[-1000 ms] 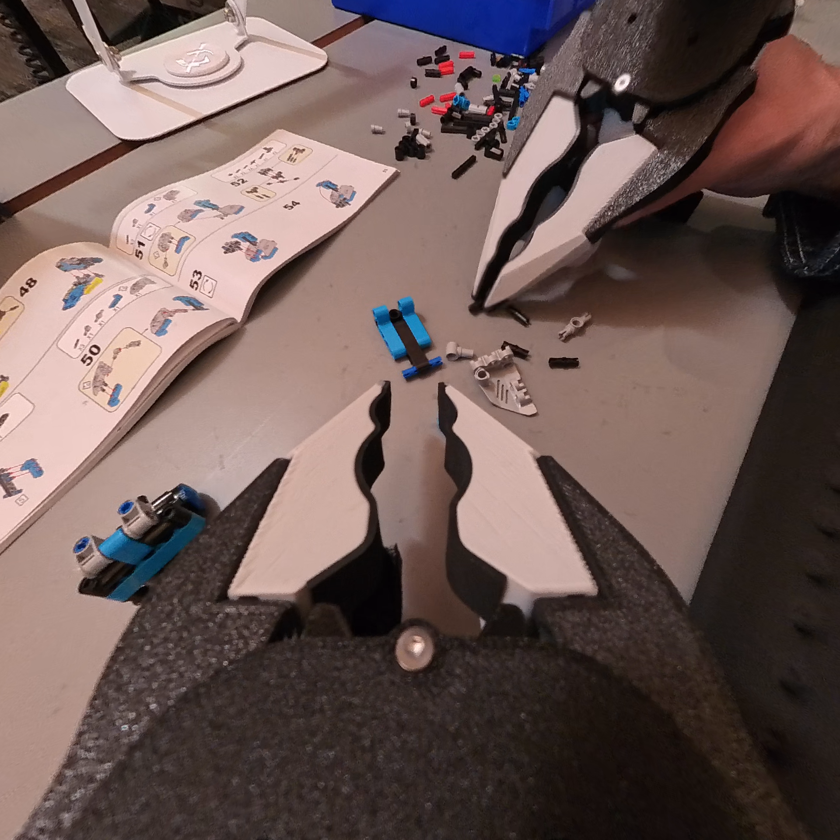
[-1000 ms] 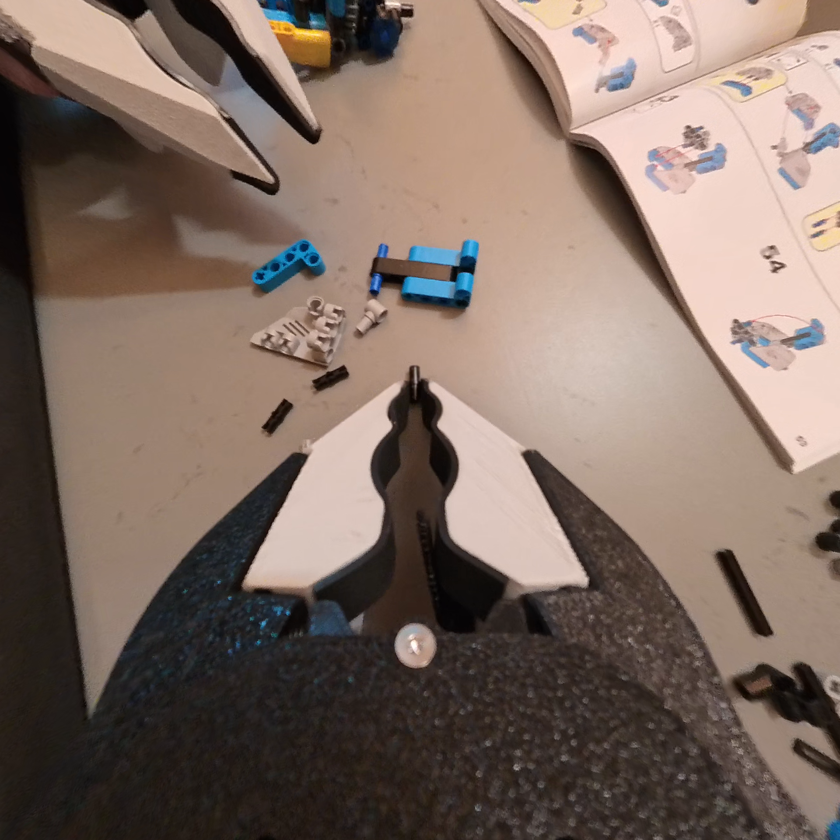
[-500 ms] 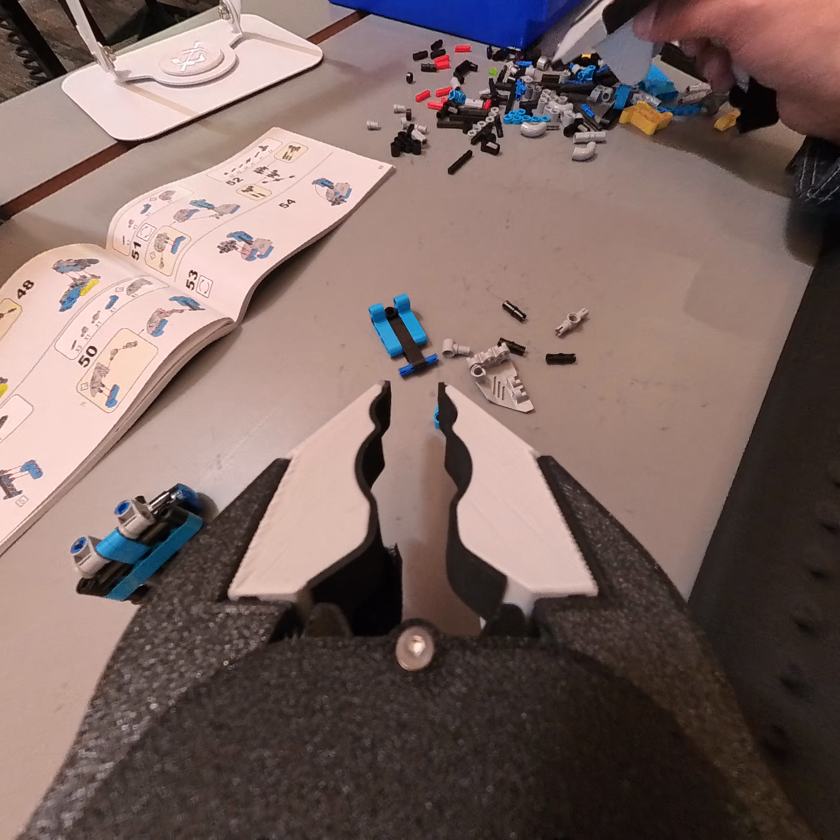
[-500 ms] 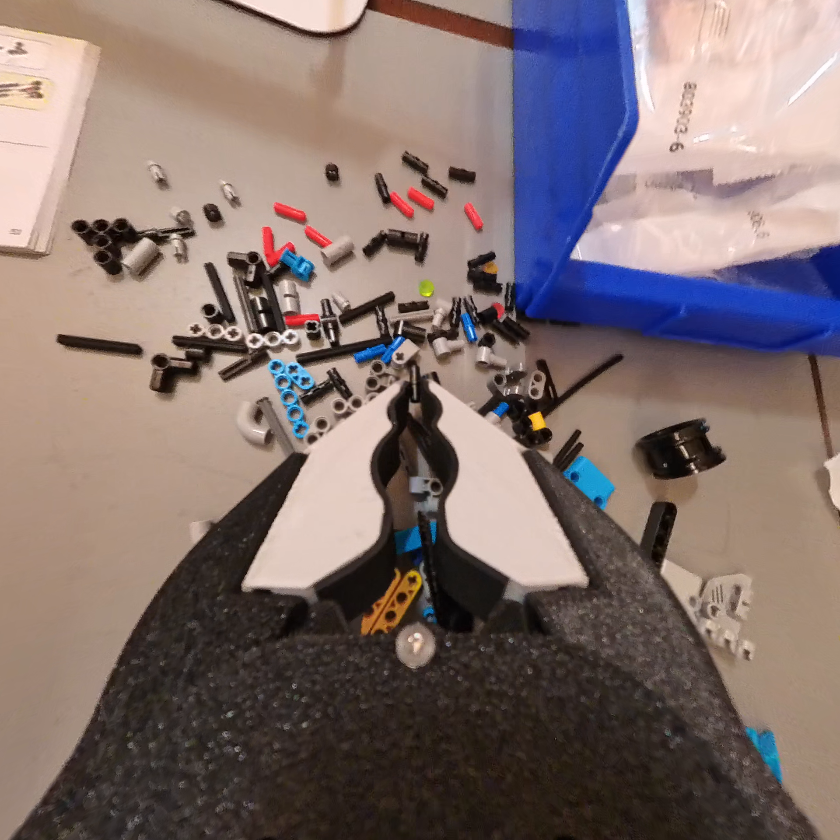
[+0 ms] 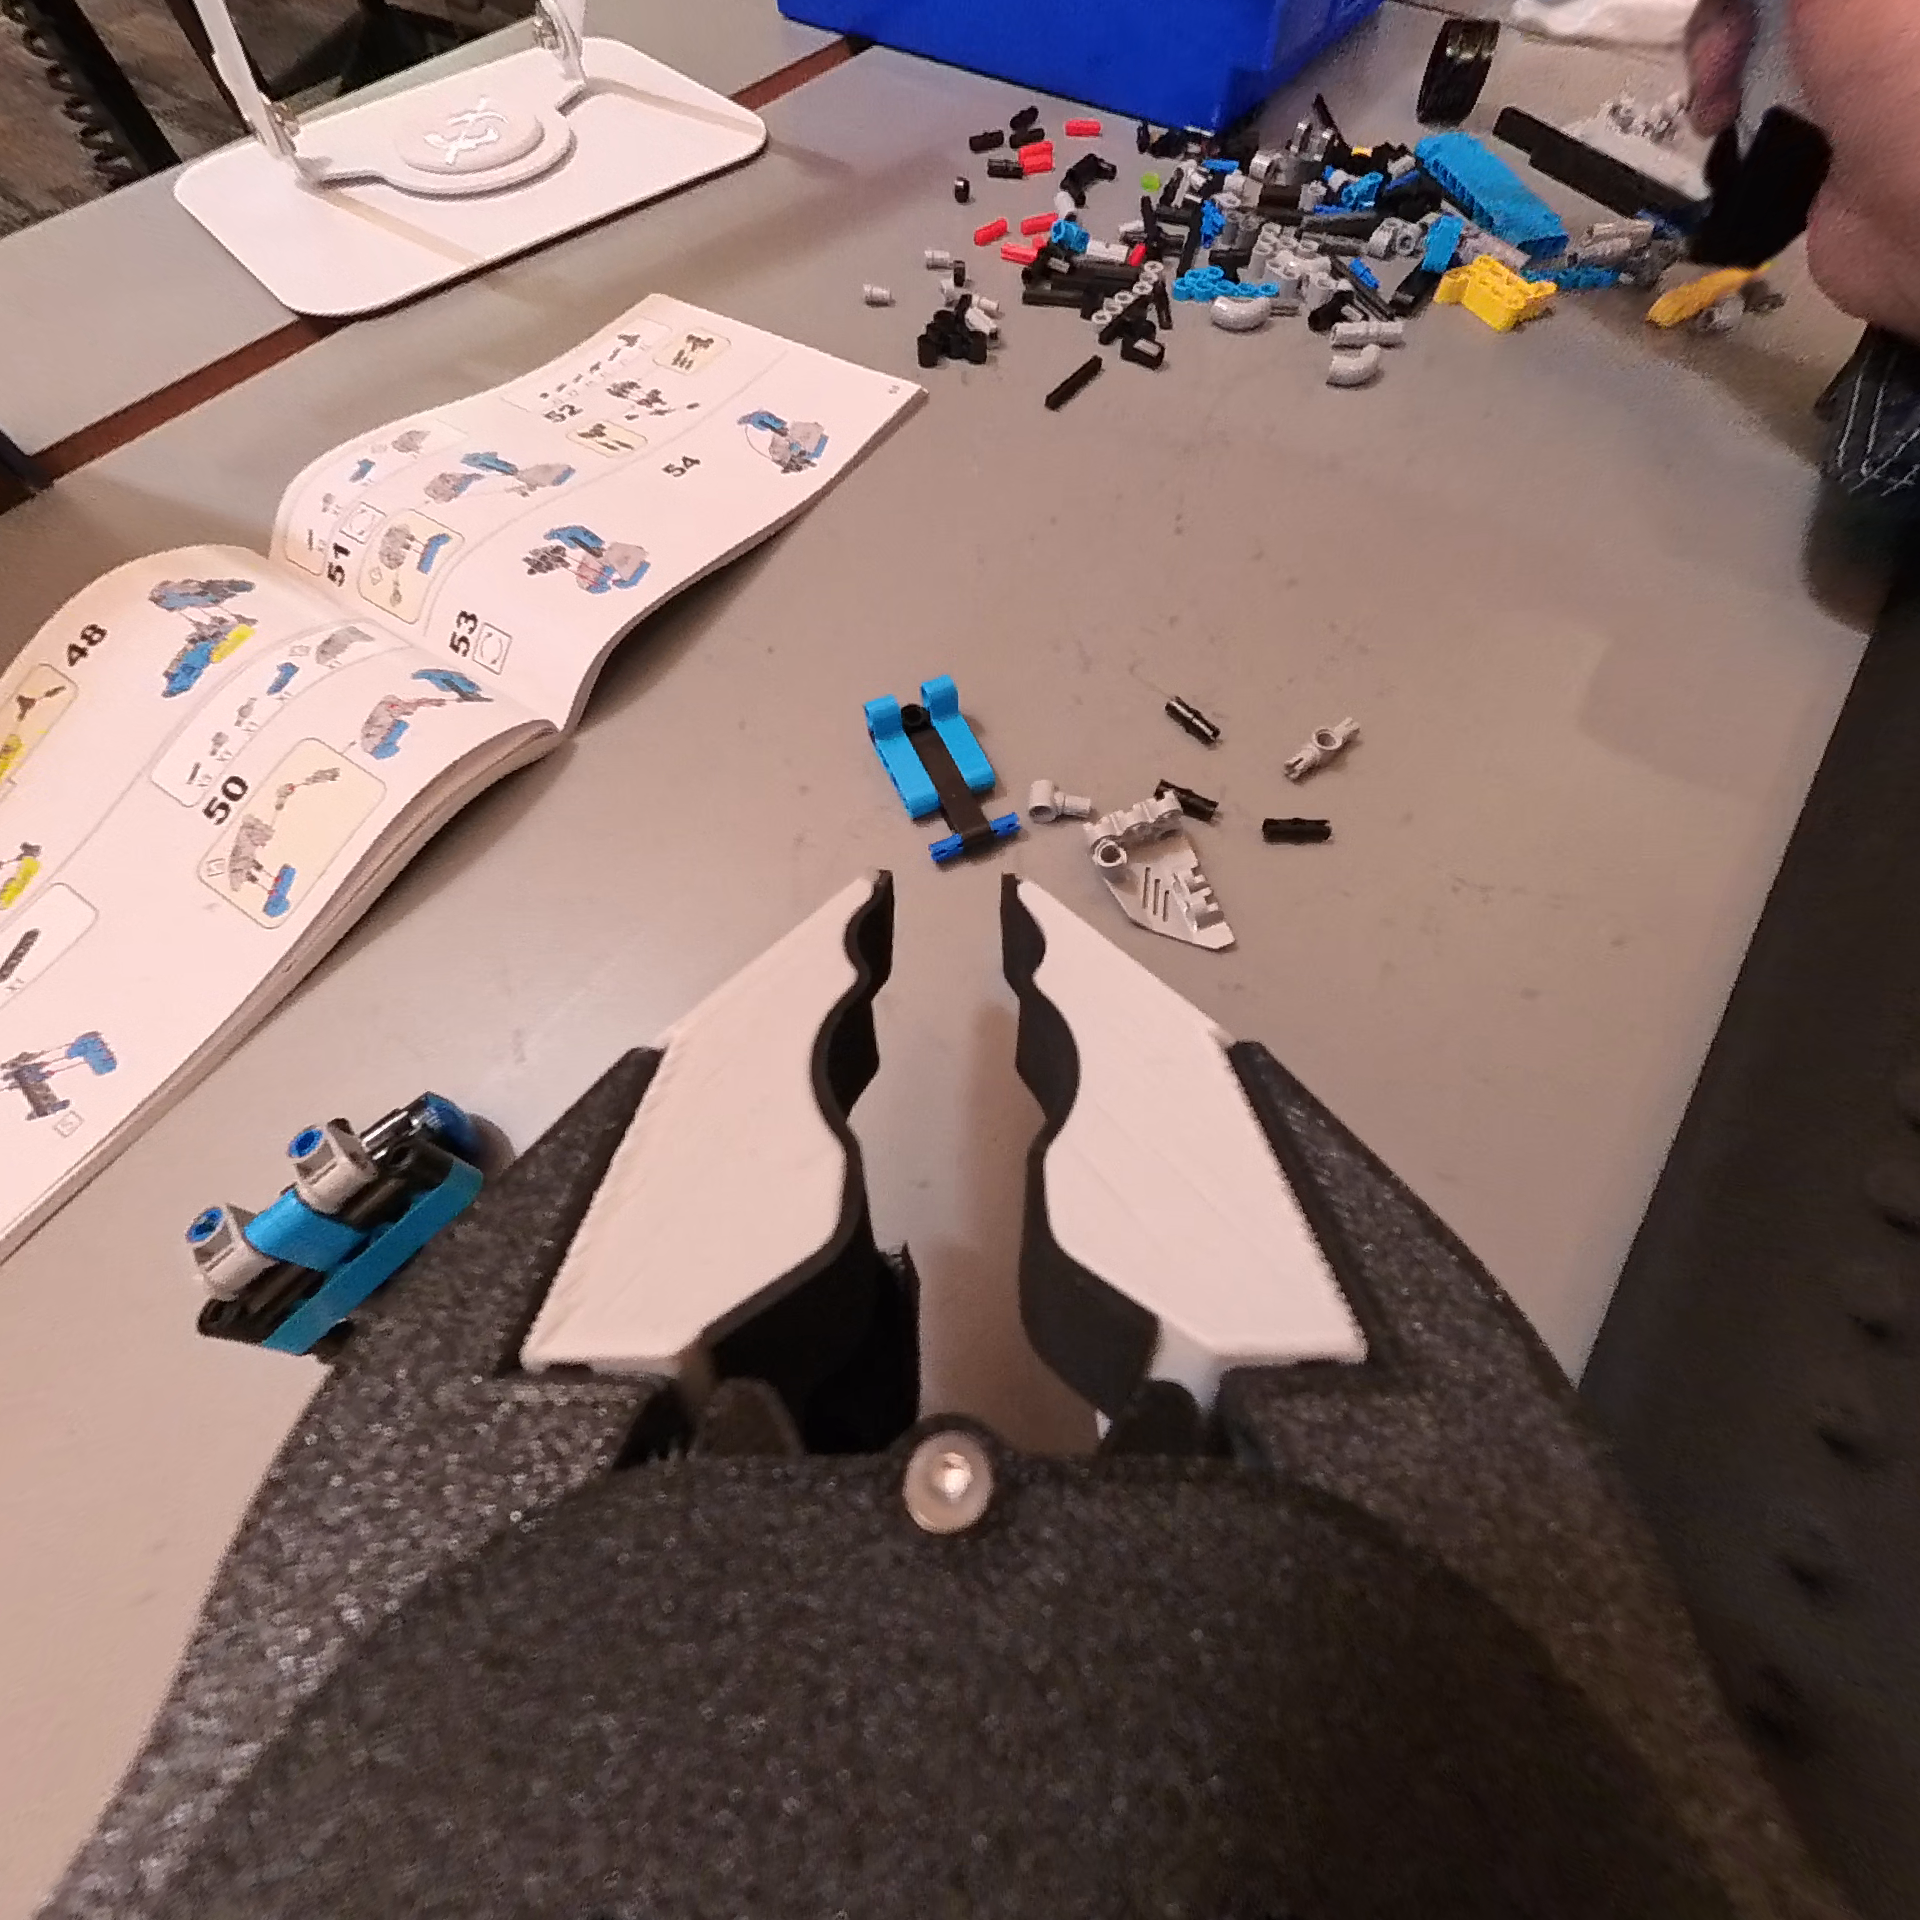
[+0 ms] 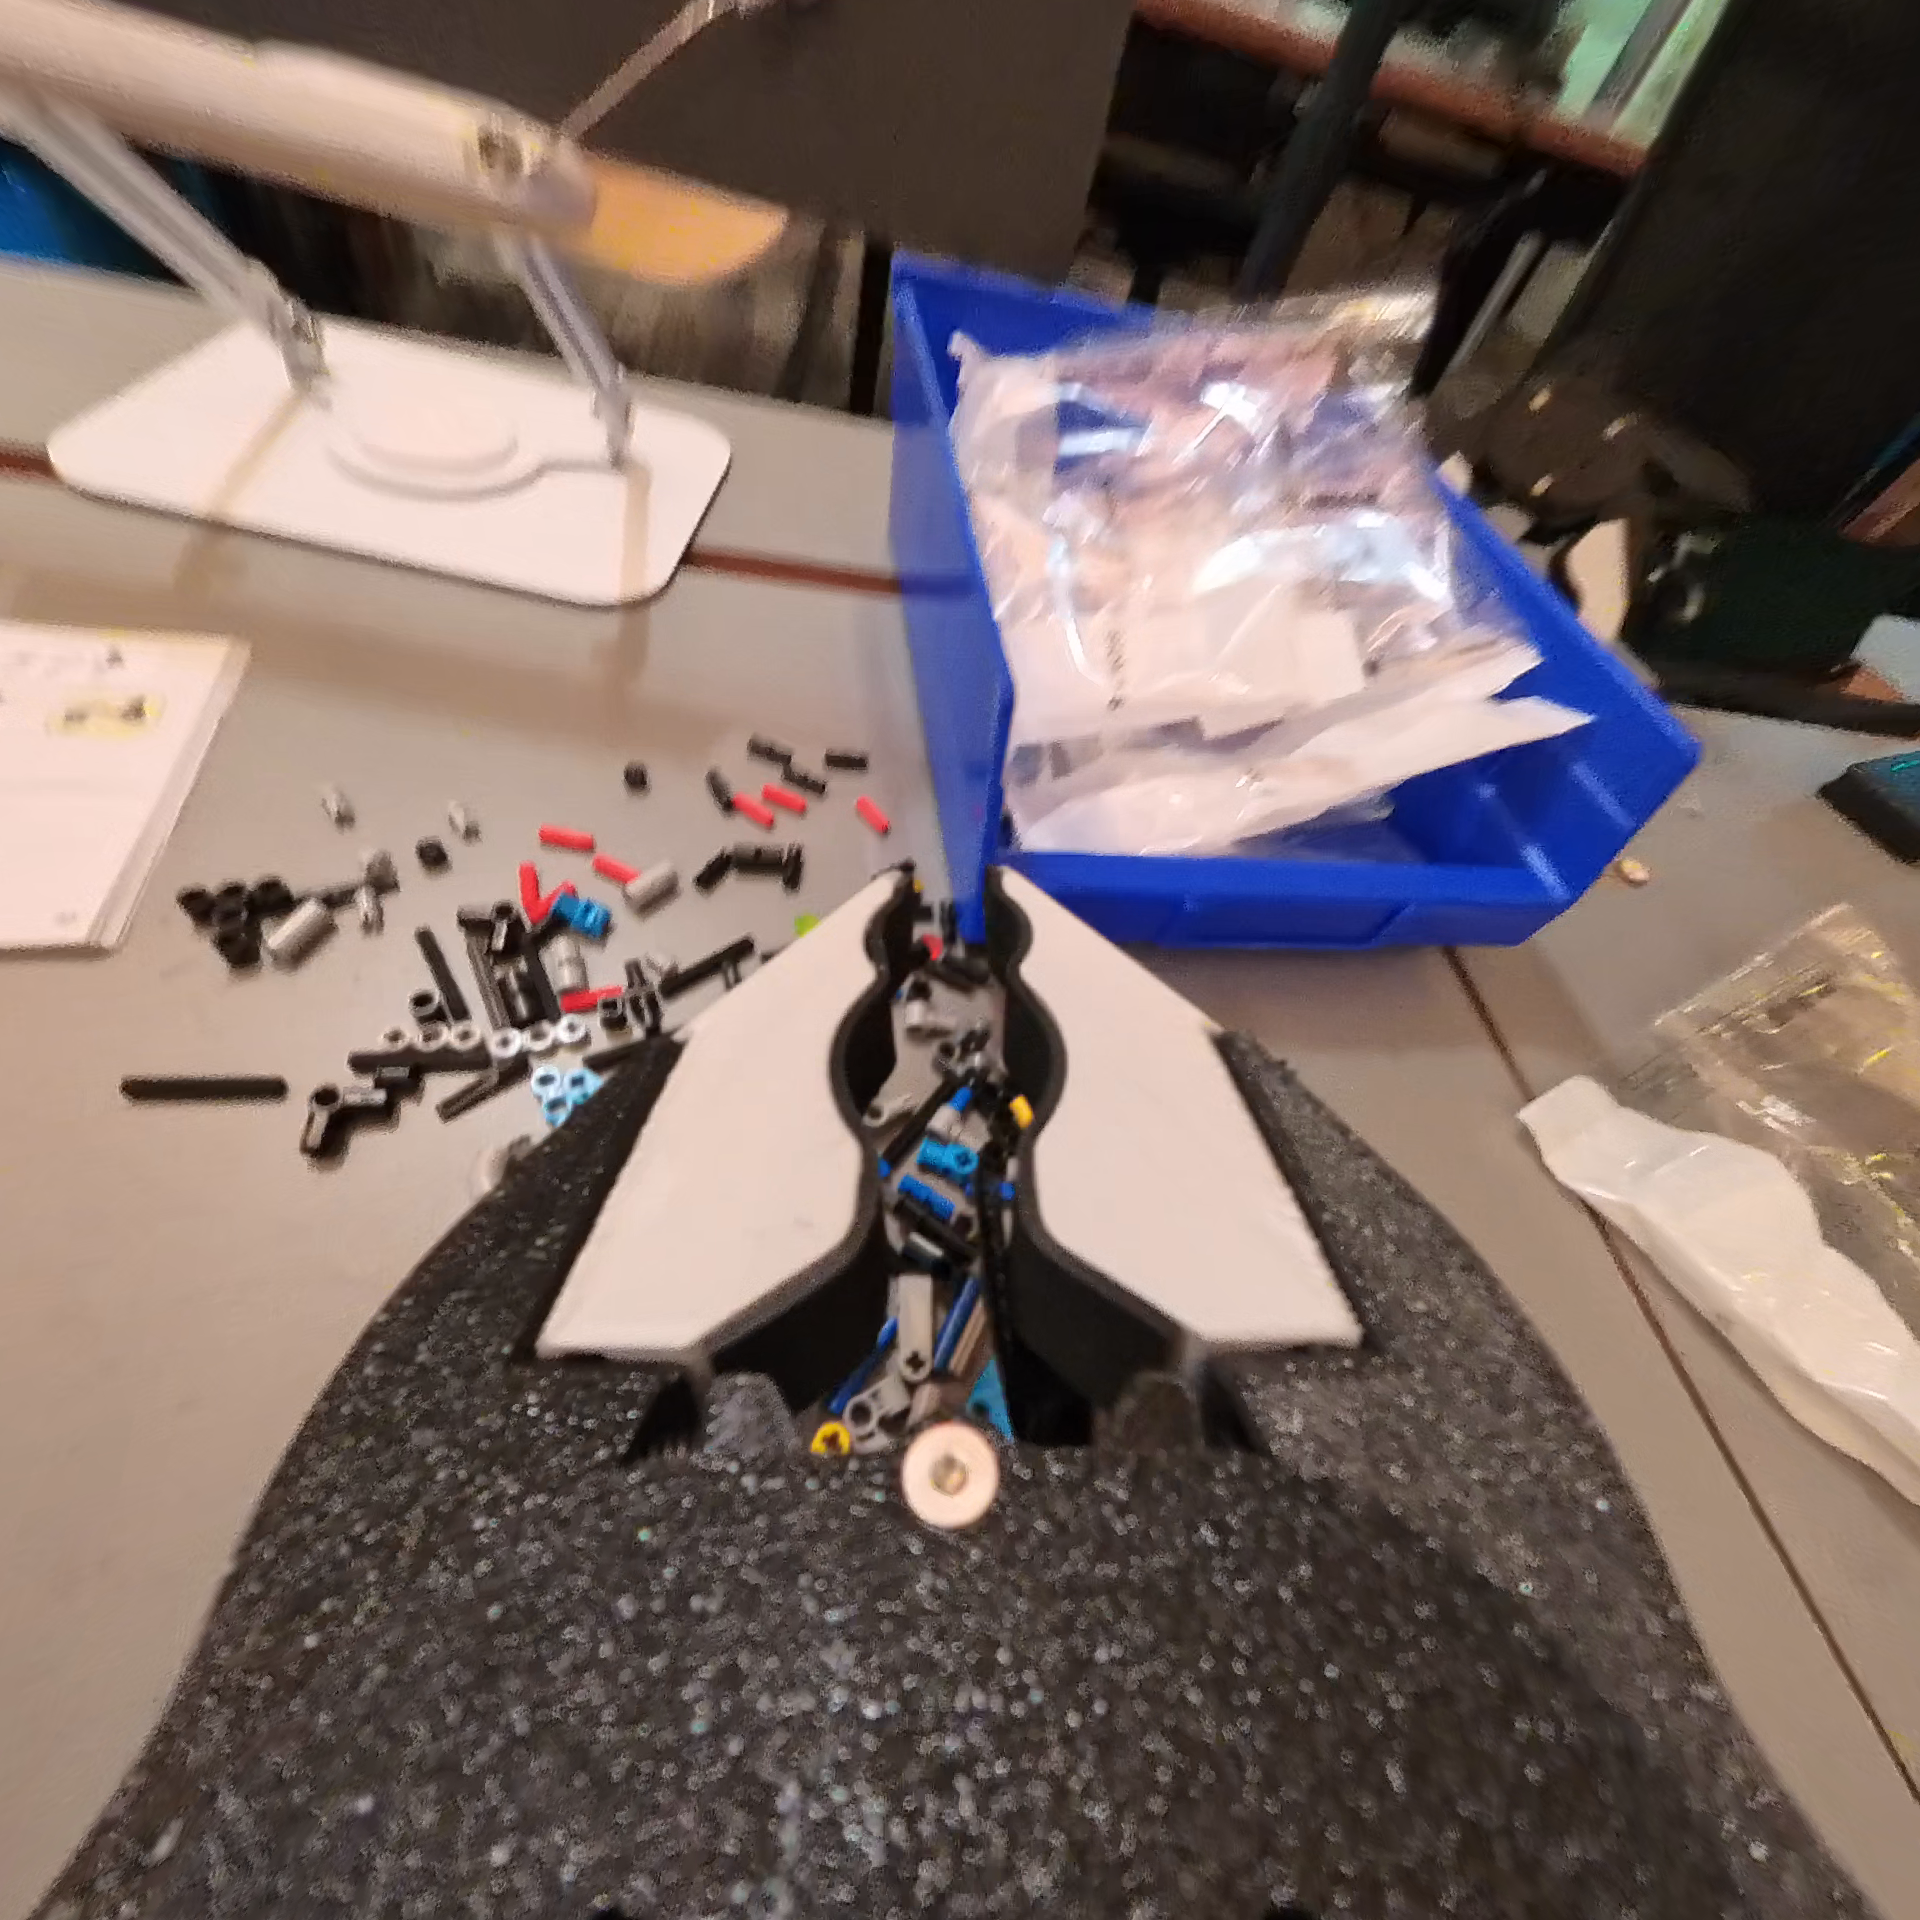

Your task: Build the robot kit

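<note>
My left gripper [image 5: 945, 885] is open and empty, low over the grey table [image 5: 1351, 540]. Just beyond its tips lies a small blue-and-black brick assembly [image 5: 930, 764]. To its right lie a grey panel piece [image 5: 1164, 883], a grey connector [image 5: 1058, 803] and black pins [image 5: 1296, 828]. My right gripper [image 6: 945, 878] hovers over the pile of loose small parts [image 6: 499, 966], its tips slightly apart with nothing seen between them; the view is blurred. In the left wrist view only a hand [image 5: 1860, 156] shows at the far right.
An open instruction booklet [image 5: 364, 665] lies at the left. A blue-and-black sub-assembly [image 5: 332, 1236] sits beside my left gripper. A blue bin [image 6: 1558, 831] with plastic bags stands behind the parts pile [image 5: 1247, 249]. A white stand base [image 5: 468, 156] is at the back. Plastic bags [image 6: 1766, 1195] lie at the right. Left tips to right tips: about 40 centimetres. Between my left fingertips and the grey connector [image 5: 1058, 803] there is roughly 6 centimetres.
My right gripper lifted away from the middle of the table with a black pin, swung over the parts pile and its tips have parted. My left gripper barely moved.
</note>
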The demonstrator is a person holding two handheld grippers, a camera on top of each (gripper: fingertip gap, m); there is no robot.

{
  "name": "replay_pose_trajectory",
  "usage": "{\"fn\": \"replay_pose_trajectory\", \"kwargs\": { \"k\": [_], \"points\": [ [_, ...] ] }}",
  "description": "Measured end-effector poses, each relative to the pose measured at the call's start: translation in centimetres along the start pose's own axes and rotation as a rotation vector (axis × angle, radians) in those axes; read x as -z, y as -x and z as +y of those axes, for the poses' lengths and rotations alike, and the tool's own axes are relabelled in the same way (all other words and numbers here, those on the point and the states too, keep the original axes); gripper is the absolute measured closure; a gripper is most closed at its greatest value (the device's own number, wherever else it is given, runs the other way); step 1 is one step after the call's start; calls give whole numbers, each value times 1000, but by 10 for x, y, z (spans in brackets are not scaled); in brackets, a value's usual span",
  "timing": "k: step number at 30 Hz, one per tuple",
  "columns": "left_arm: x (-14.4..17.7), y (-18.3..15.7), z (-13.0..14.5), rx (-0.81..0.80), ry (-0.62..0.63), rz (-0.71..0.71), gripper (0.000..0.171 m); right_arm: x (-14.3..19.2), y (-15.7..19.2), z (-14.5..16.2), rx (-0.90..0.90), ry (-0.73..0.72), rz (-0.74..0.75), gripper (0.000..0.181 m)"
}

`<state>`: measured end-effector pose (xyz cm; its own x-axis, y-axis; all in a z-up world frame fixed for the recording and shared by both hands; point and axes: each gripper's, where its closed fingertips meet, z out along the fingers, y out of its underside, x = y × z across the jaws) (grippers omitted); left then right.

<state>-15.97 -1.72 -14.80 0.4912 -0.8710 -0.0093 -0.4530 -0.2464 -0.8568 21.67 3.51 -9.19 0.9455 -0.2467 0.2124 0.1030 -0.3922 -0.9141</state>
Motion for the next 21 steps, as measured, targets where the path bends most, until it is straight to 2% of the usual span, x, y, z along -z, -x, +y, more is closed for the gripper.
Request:
{"fn": "replay_pose_trajectory", "kwargs": {
  "k": [3,21],
  "points": [
    [0,-1,0,-7,0,0,151,6,-5,-8,-23,-52,10,169],
    [2,3,-2,-1,-11,-18,151,2,22,-8,-29,-59,-101,166]
  ]
}}
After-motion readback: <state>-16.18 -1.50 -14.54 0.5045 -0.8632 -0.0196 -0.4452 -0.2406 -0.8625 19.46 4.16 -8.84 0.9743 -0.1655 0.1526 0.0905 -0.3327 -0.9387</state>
